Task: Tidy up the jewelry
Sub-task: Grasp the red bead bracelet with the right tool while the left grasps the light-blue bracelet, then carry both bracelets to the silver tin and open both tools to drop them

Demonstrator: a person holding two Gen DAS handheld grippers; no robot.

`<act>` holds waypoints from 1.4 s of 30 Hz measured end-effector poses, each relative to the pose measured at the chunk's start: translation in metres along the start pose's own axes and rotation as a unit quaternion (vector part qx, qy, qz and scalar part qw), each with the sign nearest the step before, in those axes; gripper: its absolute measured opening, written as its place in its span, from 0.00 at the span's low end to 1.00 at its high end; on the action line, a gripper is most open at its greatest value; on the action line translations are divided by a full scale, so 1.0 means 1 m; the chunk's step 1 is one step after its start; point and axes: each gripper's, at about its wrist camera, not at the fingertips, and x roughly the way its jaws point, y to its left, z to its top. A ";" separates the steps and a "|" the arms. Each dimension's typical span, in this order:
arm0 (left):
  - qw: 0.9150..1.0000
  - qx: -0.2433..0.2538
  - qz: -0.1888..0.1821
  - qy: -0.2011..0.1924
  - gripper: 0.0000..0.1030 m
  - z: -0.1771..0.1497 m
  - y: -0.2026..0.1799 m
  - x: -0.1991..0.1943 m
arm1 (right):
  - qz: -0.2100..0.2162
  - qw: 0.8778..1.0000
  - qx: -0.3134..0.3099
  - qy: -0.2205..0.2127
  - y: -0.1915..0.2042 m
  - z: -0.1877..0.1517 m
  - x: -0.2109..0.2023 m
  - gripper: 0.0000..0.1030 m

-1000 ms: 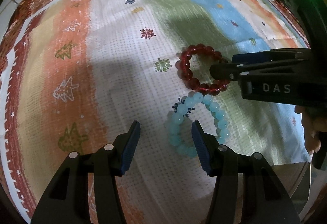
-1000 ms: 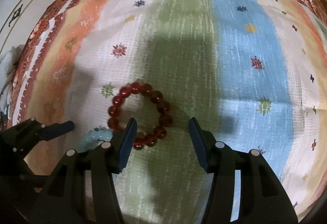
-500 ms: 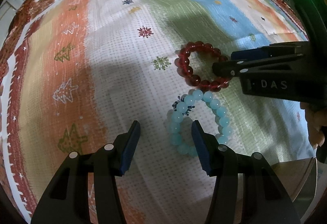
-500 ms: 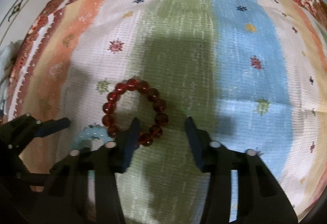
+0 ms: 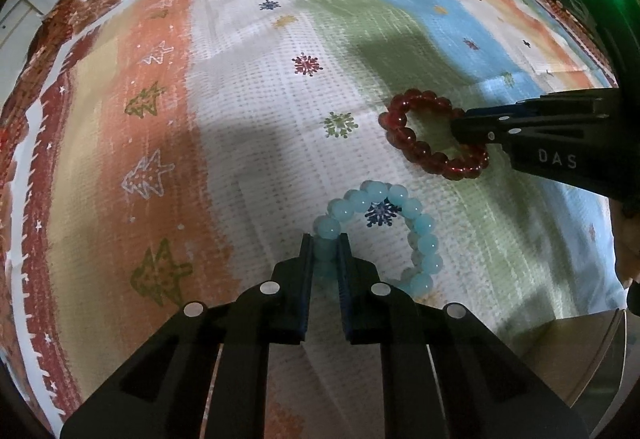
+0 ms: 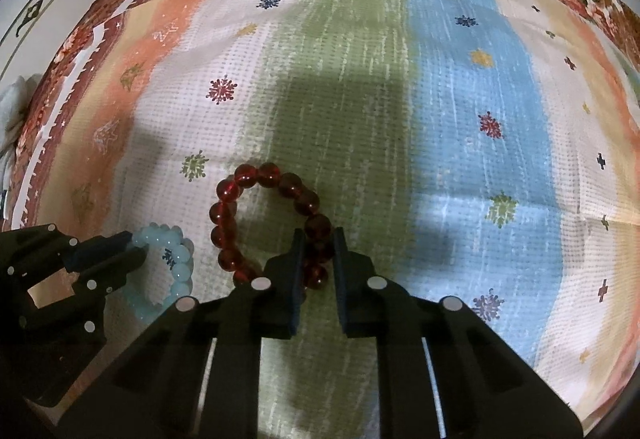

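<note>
Pale blue beads sit pinched between the jaws of the left gripper, which have just been closing onto the near-left arc of the blue bracelet at lower centre of the left wrist view; the rest of its loop lies flat on the striped cloth. Just above and to the right, the dark red bracelet lies on the green stripe, well apart from nothing but close beside the blue one without touching it. The right gripper has likewise just been closing and now clamps the lower-right beads of that red loop. Both grasps look made, so the step in hand is the pick-up. Next likely comes a lift straight up, gently, so neither string slips or drags the cloth; no tray or box is visible.
</note>
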 end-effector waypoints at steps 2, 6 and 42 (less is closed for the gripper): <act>1.000 0.000 0.001 0.000 0.11 -0.001 0.000 -0.001 | 0.000 1.000 0.000 -0.002 0.000 -0.001 -0.002 0.14; 1.000 0.000 0.002 -0.002 0.11 -0.001 0.000 -0.003 | -0.001 1.000 -0.002 -0.010 0.001 -0.001 -0.009 0.14; 0.994 -0.047 -0.039 -0.086 0.11 -0.016 0.001 -0.089 | 0.027 0.996 -0.005 -0.087 0.013 -0.047 -0.106 0.14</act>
